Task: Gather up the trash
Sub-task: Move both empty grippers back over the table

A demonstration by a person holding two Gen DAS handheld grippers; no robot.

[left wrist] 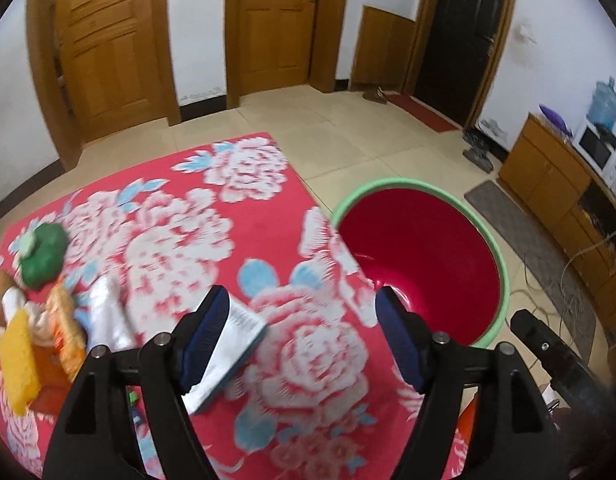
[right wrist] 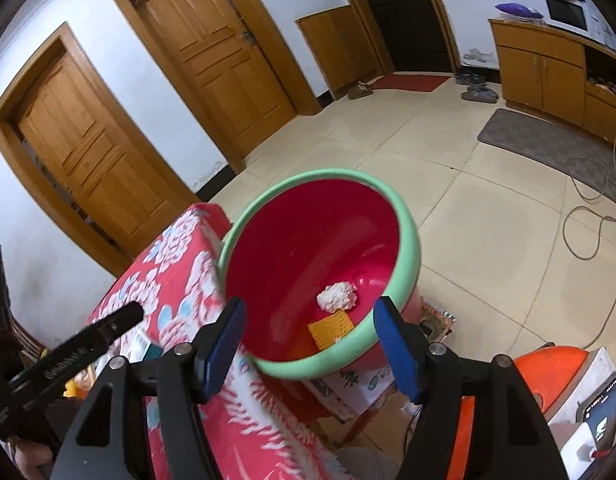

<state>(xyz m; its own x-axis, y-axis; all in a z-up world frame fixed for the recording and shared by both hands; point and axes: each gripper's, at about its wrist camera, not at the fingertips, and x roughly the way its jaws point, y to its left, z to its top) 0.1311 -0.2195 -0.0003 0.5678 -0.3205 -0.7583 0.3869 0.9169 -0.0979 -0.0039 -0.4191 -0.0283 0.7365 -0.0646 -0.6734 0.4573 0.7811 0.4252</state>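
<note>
Red basin (right wrist: 292, 248): tissue wad (right wrist: 336, 296) seen by right view only; both grippers agape, empty.

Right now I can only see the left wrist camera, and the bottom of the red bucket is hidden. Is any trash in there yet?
Observer: Yes. The right wrist view shows a crumpled white paper wad lying at the bottom of the red plastic bucket with the green rim.
Operator: Is anything else in it?
Observer: A flat yellow-orange textured square lies right beside the wad, nearer the camera.
Operator: What is the bucket sitting on?
Observer: A printed cardboard box shows directly below it, though I cannot see where they touch.
</note>
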